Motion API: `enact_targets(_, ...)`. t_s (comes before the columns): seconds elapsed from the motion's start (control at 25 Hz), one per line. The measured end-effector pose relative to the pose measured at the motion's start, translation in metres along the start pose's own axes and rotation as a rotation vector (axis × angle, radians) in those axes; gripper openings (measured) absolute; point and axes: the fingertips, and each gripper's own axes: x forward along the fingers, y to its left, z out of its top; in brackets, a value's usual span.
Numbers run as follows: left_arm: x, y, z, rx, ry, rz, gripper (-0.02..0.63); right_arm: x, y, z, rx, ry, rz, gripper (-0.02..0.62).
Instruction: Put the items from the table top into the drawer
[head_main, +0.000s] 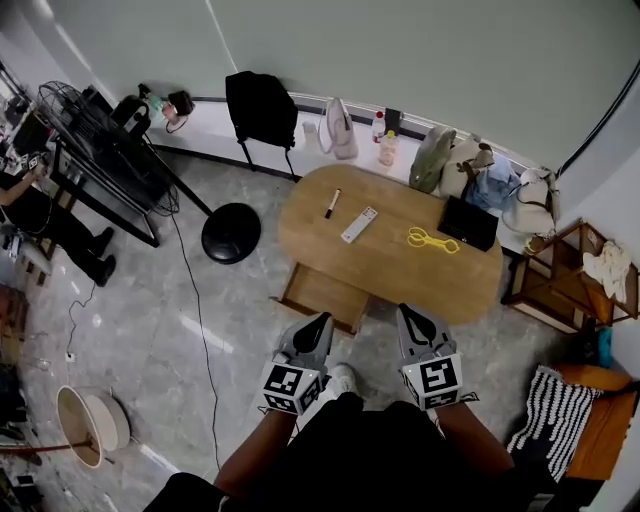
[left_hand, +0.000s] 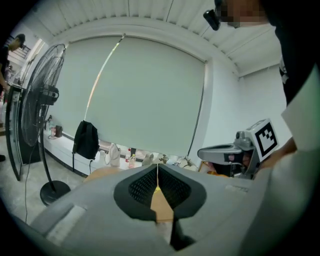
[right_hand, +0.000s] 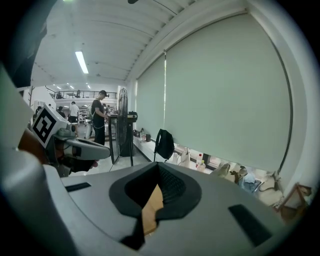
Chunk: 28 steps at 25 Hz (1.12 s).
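An oval wooden table (head_main: 400, 275) carries a dark marker (head_main: 332, 203), a white remote (head_main: 359, 224), yellow scissors (head_main: 432, 239) and a flat black case (head_main: 468, 222). Its drawer (head_main: 320, 296) stands pulled out on the near left side. Both grippers hover side by side just short of the table, pointing at it. My left gripper (head_main: 322, 322) (left_hand: 158, 167) is shut and empty, near the drawer's front. My right gripper (head_main: 408, 312) (right_hand: 159, 166) has its pads together with nothing between them.
A standing fan (head_main: 100, 130) with a round black base (head_main: 230, 233) is left of the table. A black backpack (head_main: 262, 105), bags and bottles line the window ledge behind. A wooden shelf (head_main: 565, 275) and striped cushion (head_main: 555, 410) stand right. A person (head_main: 40, 215) stands far left.
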Motion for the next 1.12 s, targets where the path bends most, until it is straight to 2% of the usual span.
enact_targets(0.16,0.019,0.024,0.002,0.01,0.018,-0.032,0.02,0.025,0.003,-0.002,-0.002,0.032,-0.008,0.0)
enact_targets(0.48,0.056,0.059,0.001,-0.009,0.066,-0.029,0.02,0.057,-0.016,-0.009,0.042,0.063,-0.048,0.0)
enact_targets(0.72,0.094,0.076,-0.007,-0.033,0.114,-0.032,0.02,0.091,-0.046,-0.017,0.053,0.07,-0.056,0.0)
enact_targets(0.84,0.115,0.086,-0.009,-0.018,0.143,-0.034,0.02,0.111,-0.059,-0.016,0.071,0.077,-0.052,0.0)
enact_targets(1.12,0.189,0.104,-0.013,-0.017,0.212,-0.043,0.02,0.162,-0.113,-0.018,0.106,0.103,-0.034,0.0)
